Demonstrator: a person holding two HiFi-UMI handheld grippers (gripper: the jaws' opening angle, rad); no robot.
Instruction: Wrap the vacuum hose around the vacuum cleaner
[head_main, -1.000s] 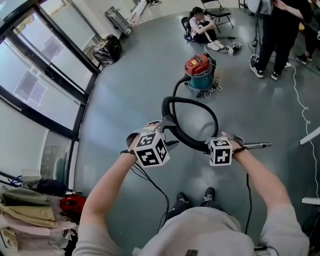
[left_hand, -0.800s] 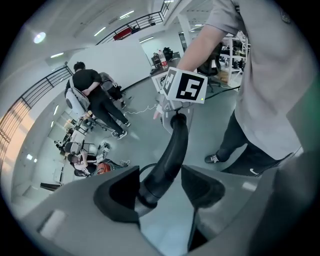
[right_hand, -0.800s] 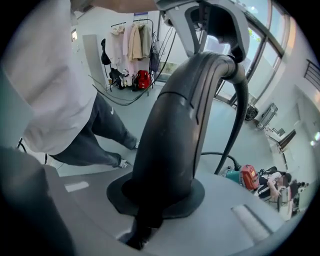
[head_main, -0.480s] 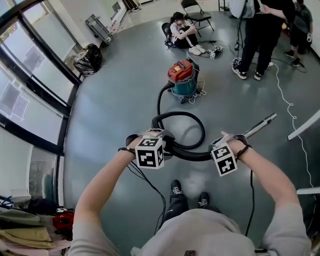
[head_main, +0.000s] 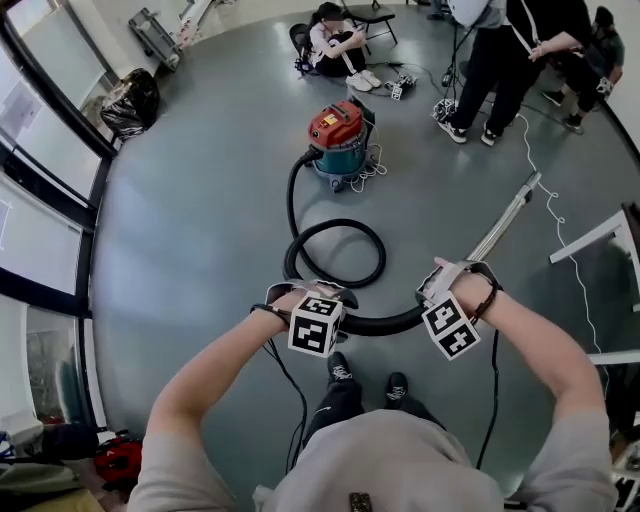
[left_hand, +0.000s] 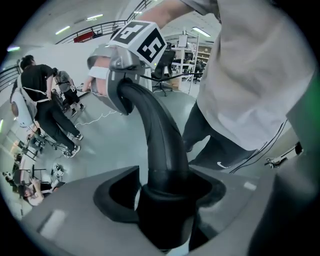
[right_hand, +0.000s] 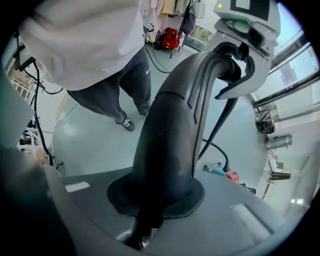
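Vacuum hose is what you have in both grippers, and none of it is round the vacuum cleaner yet. The left gripper has its jaws closed on the black hose, which fills the gap between them in the left gripper view. The right gripper has its jaws clamped on the thicker, curved handle end. Between your two grips the hose sags in a short arc just in front of you. Beyond the left gripper it drops into one open loop on the floor and runs on to the left side of the cleaner. The cleaner stands far from you, well apart from both grippers. The metal wand sticks out from the right gripper toward the far right.

I judge you to be at the gathering step, before any wrapping. Next you need to close on the cleaner and lay the slack round its body, turn by turn. Keep both grips firm so the stiff hose cannot spring back. Mind the long wand as you swing, since the people stand at the far right.
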